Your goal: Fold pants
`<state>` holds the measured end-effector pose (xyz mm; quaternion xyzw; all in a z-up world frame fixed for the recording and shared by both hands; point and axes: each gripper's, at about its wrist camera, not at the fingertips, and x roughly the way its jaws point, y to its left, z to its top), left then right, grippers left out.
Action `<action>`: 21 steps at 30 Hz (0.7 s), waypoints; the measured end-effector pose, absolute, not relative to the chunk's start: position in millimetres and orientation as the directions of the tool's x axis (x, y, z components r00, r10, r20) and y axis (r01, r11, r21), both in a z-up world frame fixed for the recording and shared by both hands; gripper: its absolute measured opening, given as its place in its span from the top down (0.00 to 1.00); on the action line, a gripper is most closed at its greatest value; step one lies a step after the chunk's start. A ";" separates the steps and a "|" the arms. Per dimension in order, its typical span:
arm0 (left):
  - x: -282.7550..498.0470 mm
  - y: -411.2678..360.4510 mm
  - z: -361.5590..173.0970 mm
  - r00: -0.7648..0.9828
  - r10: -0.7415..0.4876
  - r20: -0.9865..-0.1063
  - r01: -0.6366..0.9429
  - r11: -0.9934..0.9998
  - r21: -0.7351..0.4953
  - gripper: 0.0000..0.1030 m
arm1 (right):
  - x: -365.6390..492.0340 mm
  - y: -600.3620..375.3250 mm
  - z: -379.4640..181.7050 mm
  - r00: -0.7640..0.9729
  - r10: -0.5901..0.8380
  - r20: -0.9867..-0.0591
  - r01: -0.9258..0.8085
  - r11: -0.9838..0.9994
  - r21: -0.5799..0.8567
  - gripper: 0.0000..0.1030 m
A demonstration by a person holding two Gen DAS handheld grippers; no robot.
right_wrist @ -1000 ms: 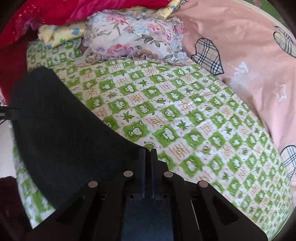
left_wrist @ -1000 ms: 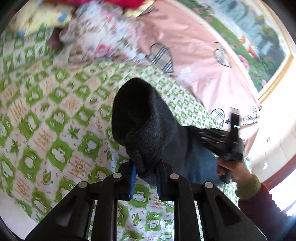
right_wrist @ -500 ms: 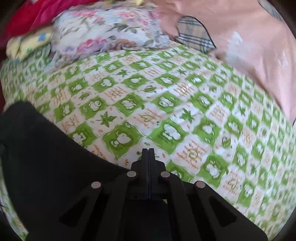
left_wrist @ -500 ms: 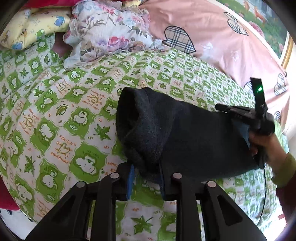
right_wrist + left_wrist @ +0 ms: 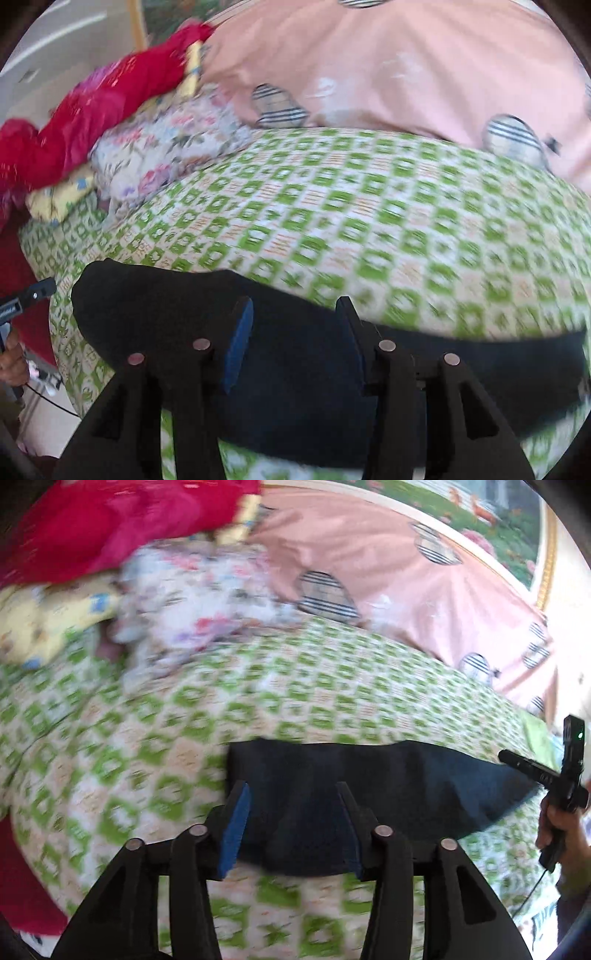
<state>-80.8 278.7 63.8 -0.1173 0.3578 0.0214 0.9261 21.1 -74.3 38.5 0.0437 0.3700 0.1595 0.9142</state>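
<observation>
The dark pants (image 5: 388, 786) lie flat as a folded band on the green-and-white patterned bedsheet (image 5: 166, 738). My left gripper (image 5: 291, 786) hovers over their left end with its jaws opening. The blue pads (image 5: 236, 819) stand apart and do not press the cloth. My right gripper (image 5: 294, 301) hangs over the pants (image 5: 166, 306) near their right end, jaws also opening, with nothing pinched. A hand (image 5: 552, 823) holding the right tool shows at the right edge of the left wrist view. Both views are blurred by motion.
A pink quilt with plaid hearts (image 5: 406, 74) lies behind the sheet. A floral pillow (image 5: 166, 147), a yellow pillow (image 5: 40, 620) and a red blanket (image 5: 110, 524) are piled at the back left. A framed landscape picture (image 5: 498, 520) hangs behind. The bed's near edge runs below the pants.
Both grippers have let go of the pants: the left jaws were shut on a bunched fold and the right jaws were shut. The pants now lie spread flat, and both hands rolled level.
</observation>
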 end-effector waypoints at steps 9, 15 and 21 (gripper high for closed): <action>-15.9 178.2 66.5 0.670 -0.223 -0.708 0.156 0.975 -0.159 0.46 | -30.9 -155.0 23.7 0.727 0.227 -0.648 -0.025 0.952 0.305 0.53; 25.2 107.9 62.5 0.587 -0.291 -0.756 0.322 0.940 -0.111 0.45 | -49.1 -194.9 14.9 0.746 0.164 -0.646 0.084 0.939 0.335 0.53; 66.8 45.8 56.9 0.502 -0.343 -0.794 0.452 0.887 -0.098 0.45 | -54.8 -228.8 8.8 0.758 0.122 -0.640 0.156 0.920 0.360 0.53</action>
